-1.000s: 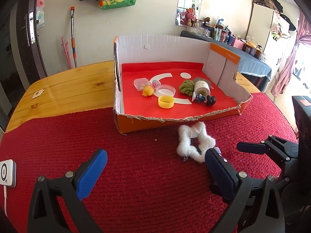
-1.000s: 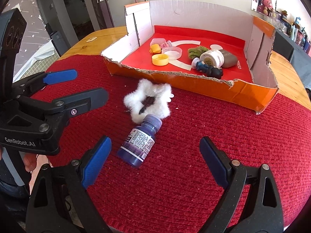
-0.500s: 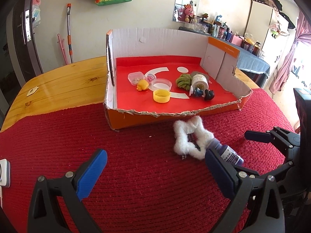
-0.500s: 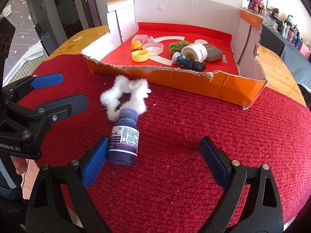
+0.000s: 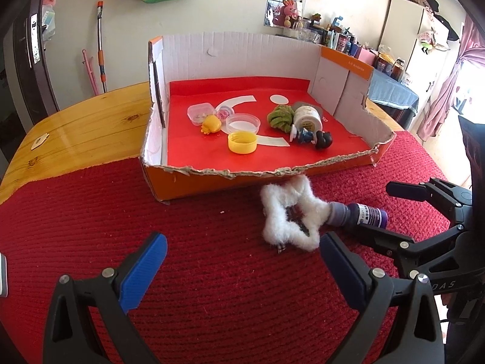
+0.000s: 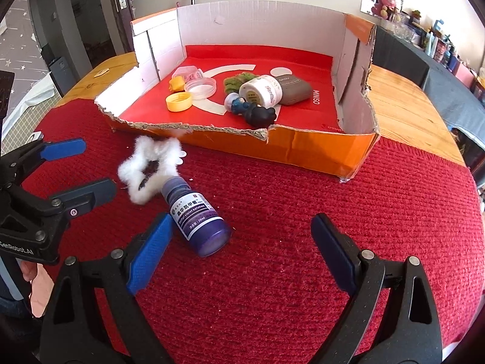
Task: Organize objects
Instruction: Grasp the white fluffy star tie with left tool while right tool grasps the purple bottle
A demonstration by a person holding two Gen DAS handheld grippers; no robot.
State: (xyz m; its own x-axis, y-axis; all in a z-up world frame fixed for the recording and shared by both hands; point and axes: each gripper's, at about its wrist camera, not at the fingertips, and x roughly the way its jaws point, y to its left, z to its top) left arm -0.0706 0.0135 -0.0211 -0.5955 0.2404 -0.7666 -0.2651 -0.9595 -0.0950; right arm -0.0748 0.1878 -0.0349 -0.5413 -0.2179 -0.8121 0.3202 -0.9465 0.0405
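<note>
We see a small purple bottle (image 6: 197, 220) lying on its side on the red mat (image 6: 303, 212) that covers the counter, just outside the cardboard box (image 6: 303, 148) where other small items already sit. In the right wrist view the bottle's long axis runs from about four o'clock at its base to ten o'clock at its cap, and the cap touches a fluffy white star-shaped hair clip (image 6: 151, 168). Our right gripper (image 6: 241, 250) is the nearer one: it points steeply down, jaws wide apart and empty, with the bottle's base just beside its left pad, at about ten o'clock from the gap. Our left gripper (image 5: 242, 268) also hangs open and empty, tilted down, with the clip at about one o'clock.
</note>
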